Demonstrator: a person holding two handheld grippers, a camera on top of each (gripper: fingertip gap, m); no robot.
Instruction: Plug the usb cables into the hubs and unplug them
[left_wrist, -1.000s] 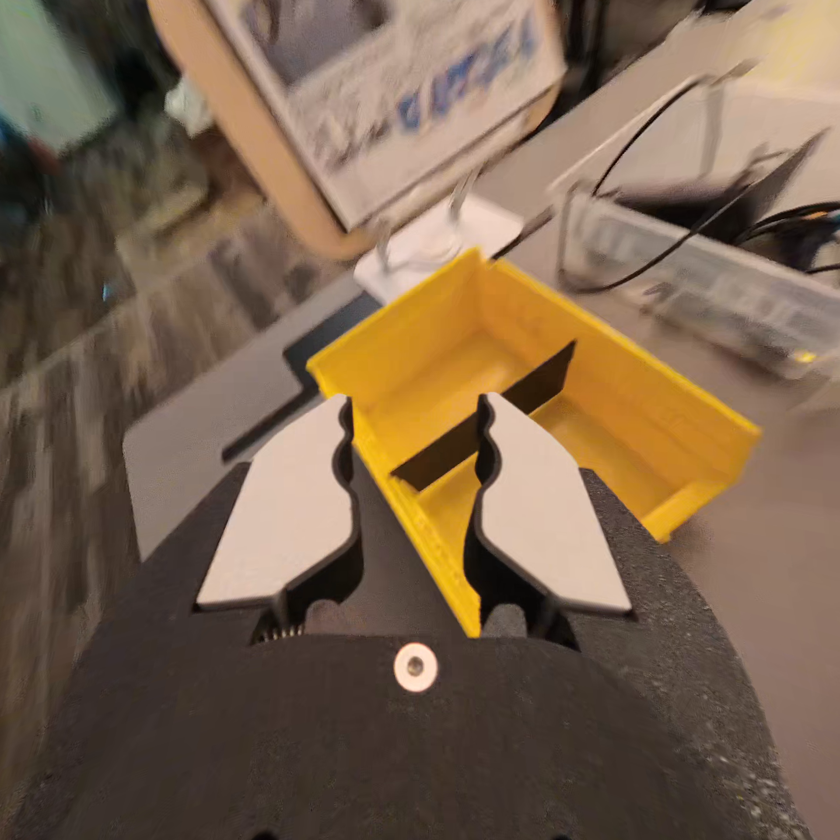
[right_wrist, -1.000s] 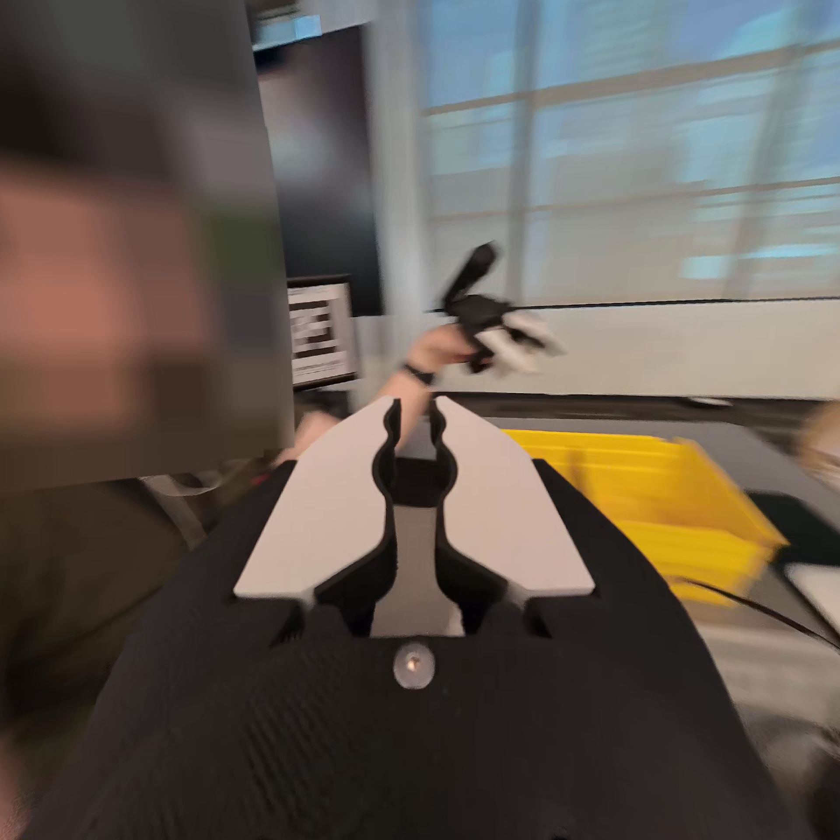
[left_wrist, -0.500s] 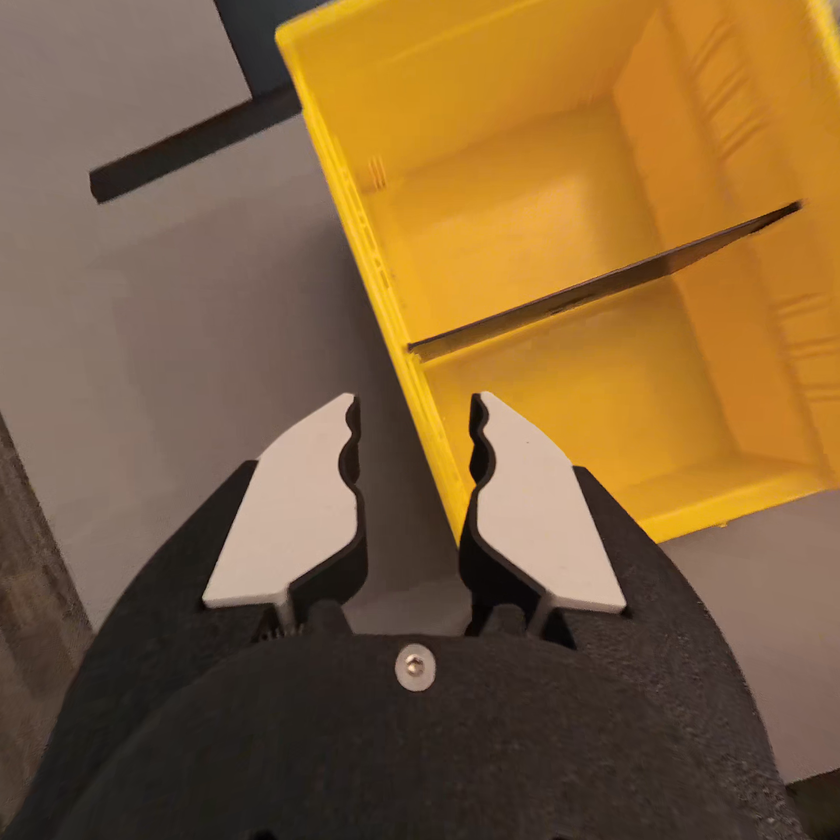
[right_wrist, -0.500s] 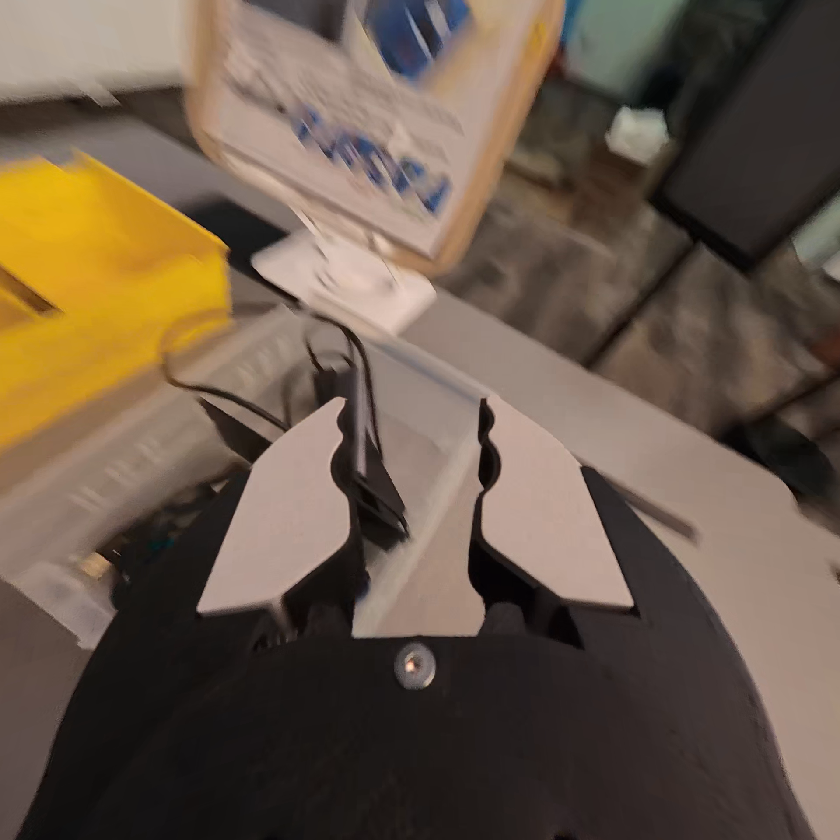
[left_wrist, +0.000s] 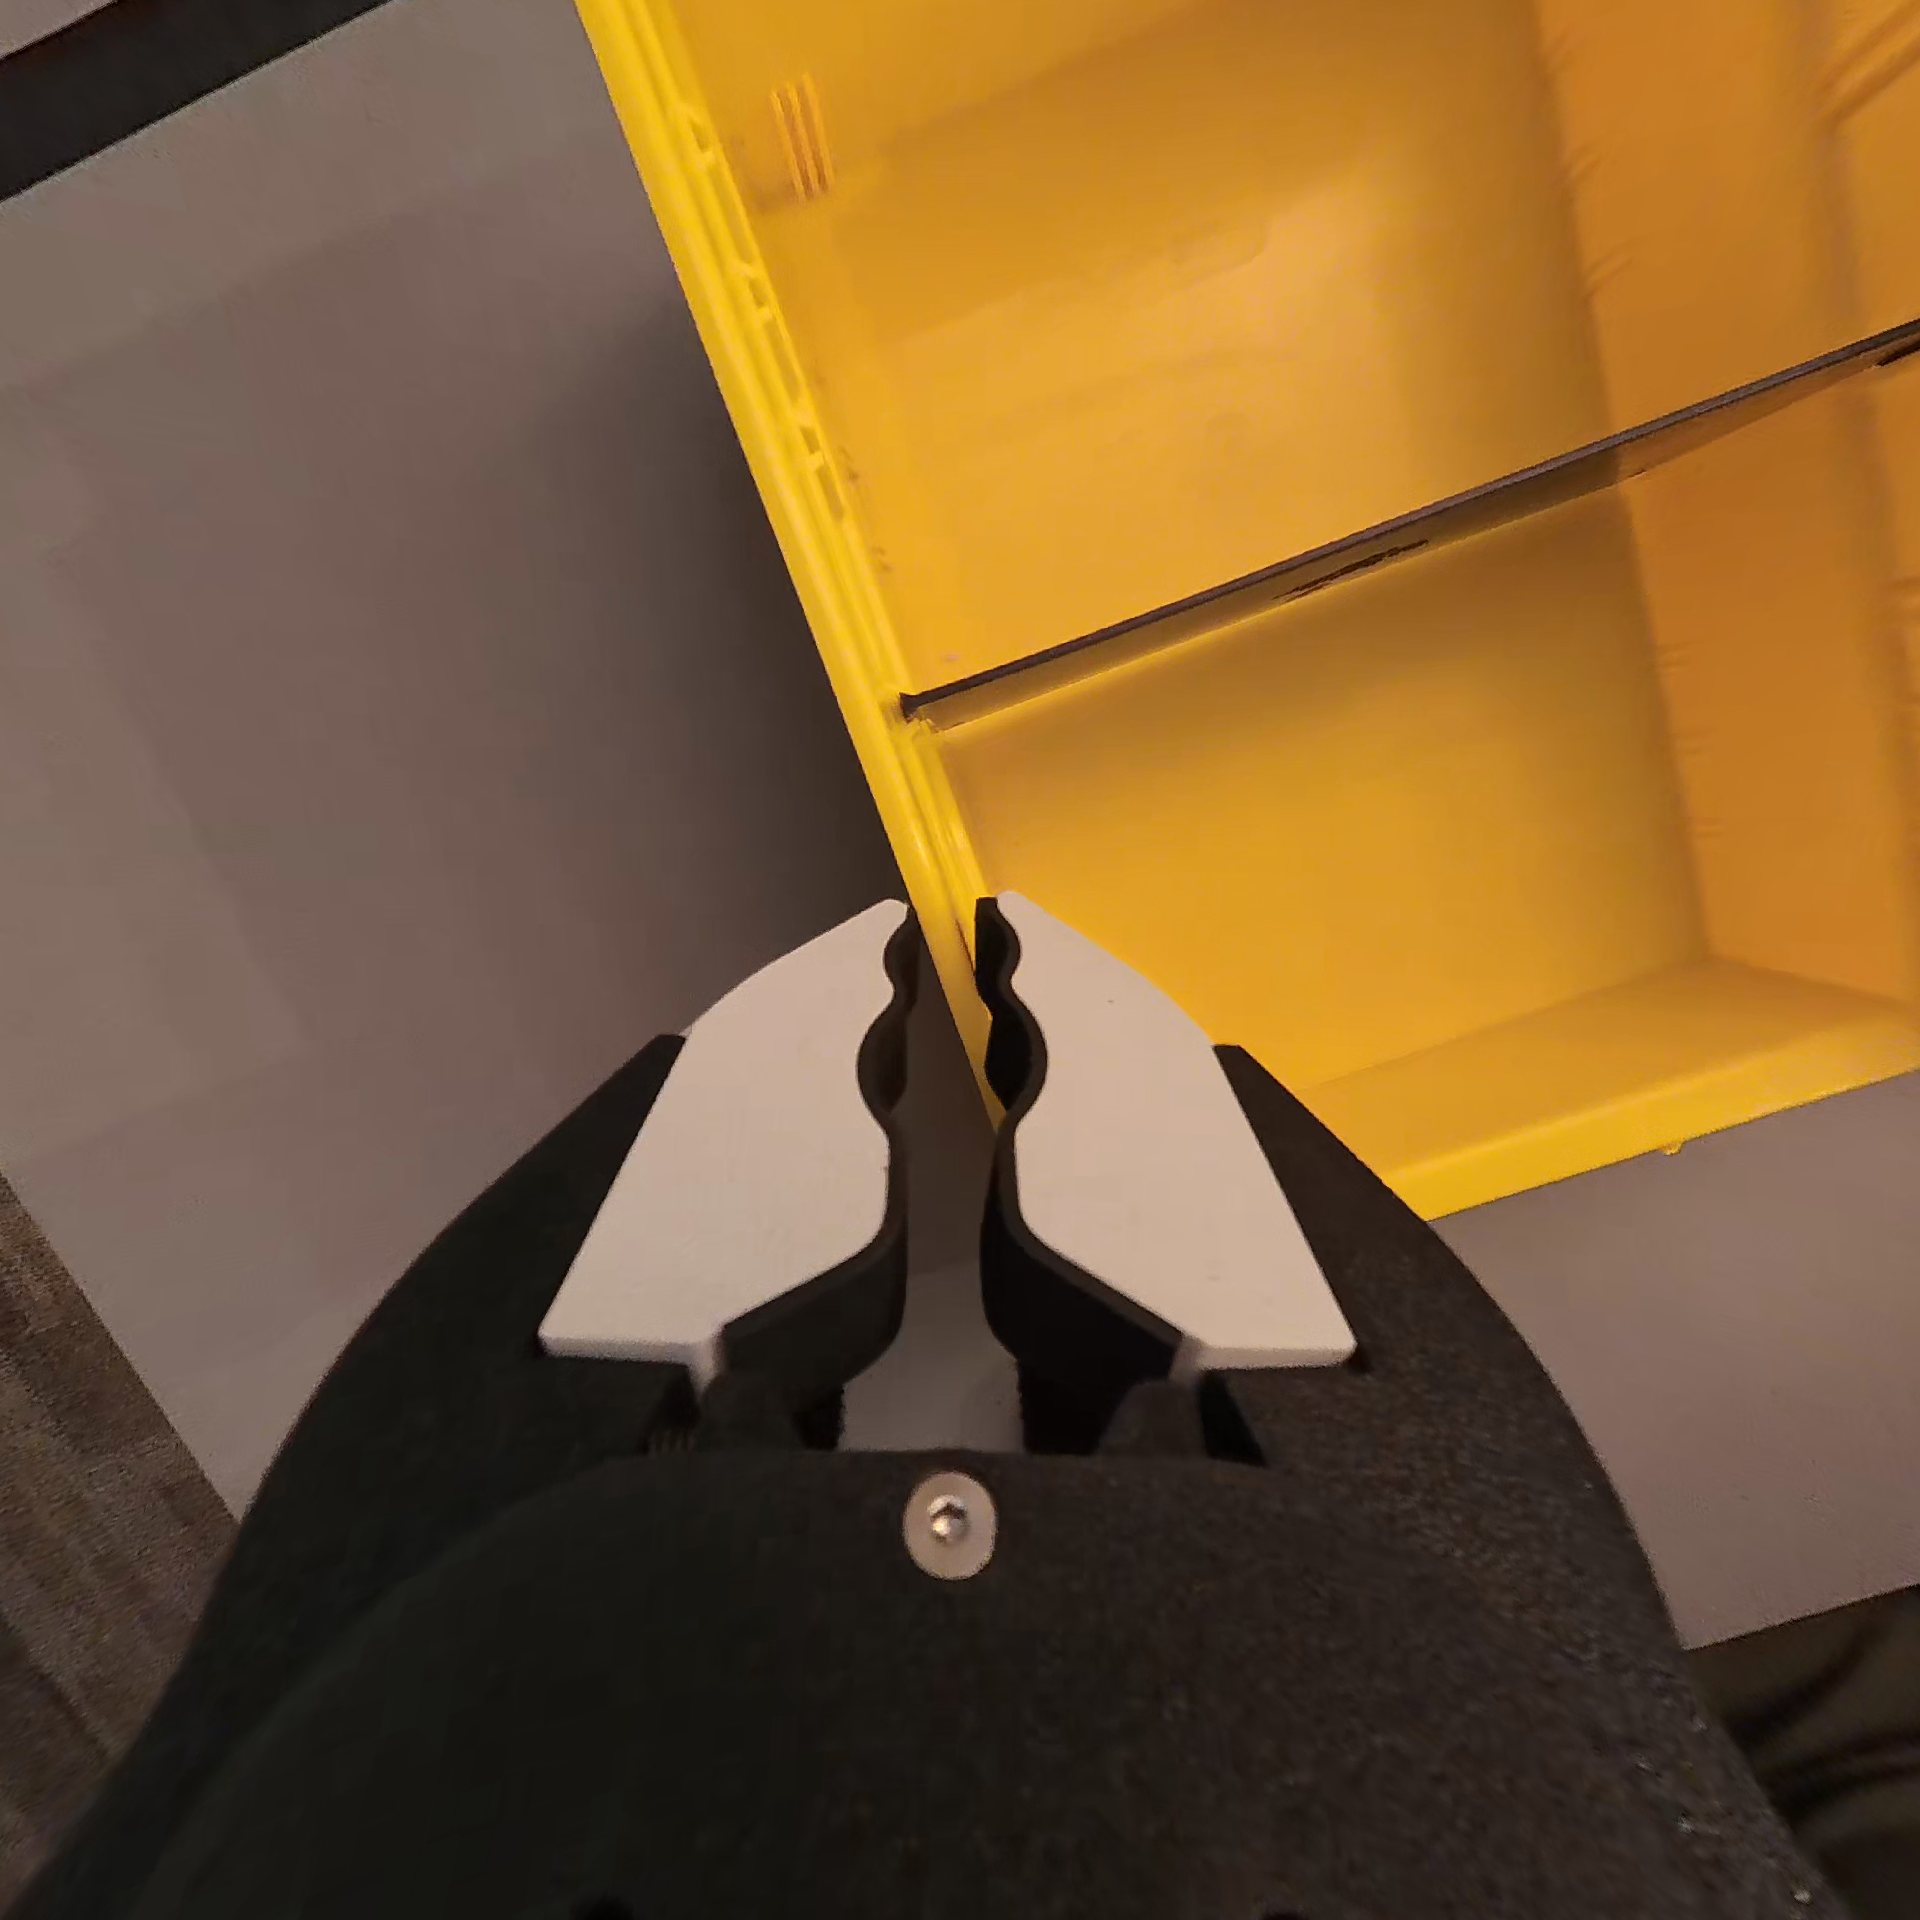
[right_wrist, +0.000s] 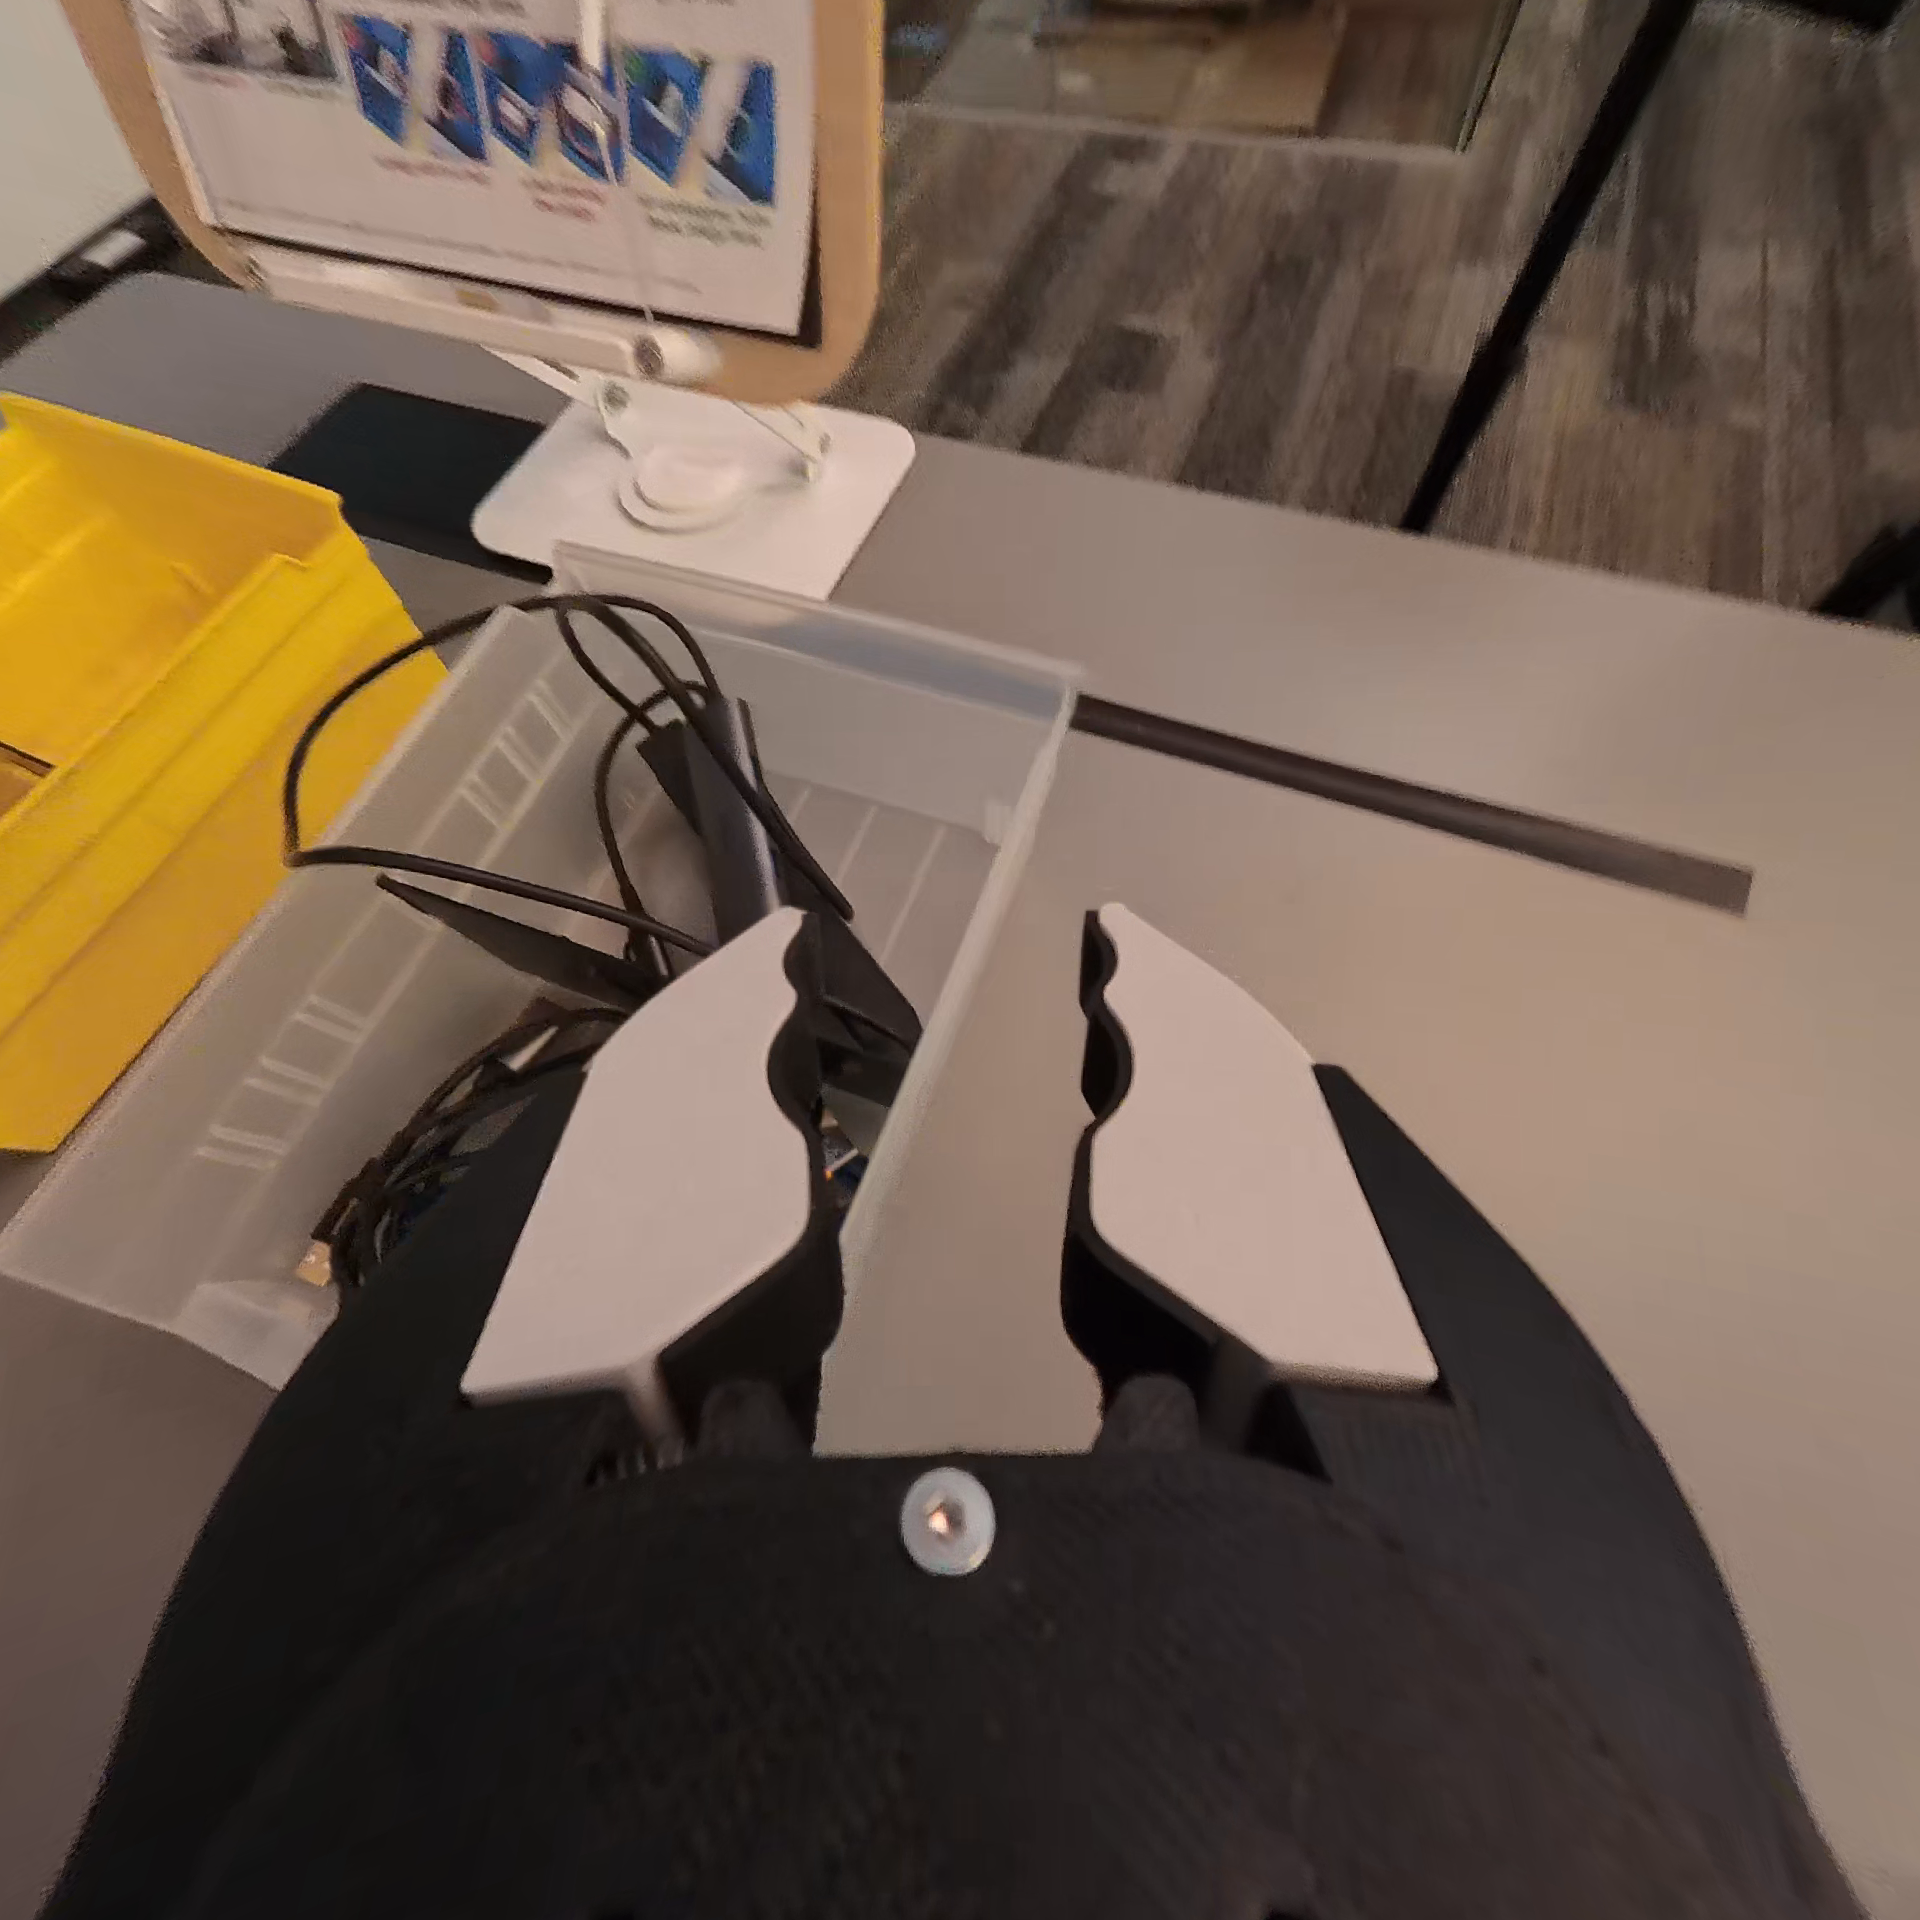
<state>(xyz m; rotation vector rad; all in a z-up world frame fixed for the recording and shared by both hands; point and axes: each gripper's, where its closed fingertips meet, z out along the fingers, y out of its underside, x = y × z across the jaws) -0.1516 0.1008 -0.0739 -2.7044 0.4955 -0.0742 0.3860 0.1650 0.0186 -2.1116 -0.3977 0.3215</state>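
Observation:
A clear plastic bin (right_wrist: 935, 665) holds a tangle of black USB cables (right_wrist: 613, 758) and a dark grey hub (right_wrist: 743, 821). My right gripper (right_wrist: 945, 925) is open and empty. It straddles the clear bin's right wall, with the left finger over the cables and the right finger outside over the table. A yellow bin (left_wrist: 790, 416) with a black divider (left_wrist: 1403, 540) shows empty in the left wrist view. My left gripper (left_wrist: 943, 912) is shut on that bin's left wall near the front corner. The yellow bin (right_wrist: 156, 675) also stands left of the clear bin.
A framed paper sign (right_wrist: 520, 156) on a white stand (right_wrist: 707, 488) stands behind the bins. A black strip (right_wrist: 1403, 810) runs across the grey table (right_wrist: 1455, 1039) to the right. The table edge and wood floor (left_wrist: 62, 1455) lie at the left. Left tips to right tips: about 55 cm.
My left gripper came down and closed its jaws onto the yellow bin's left wall. My right gripper swung toward the clear bin, opened wider and now straddles its right wall.

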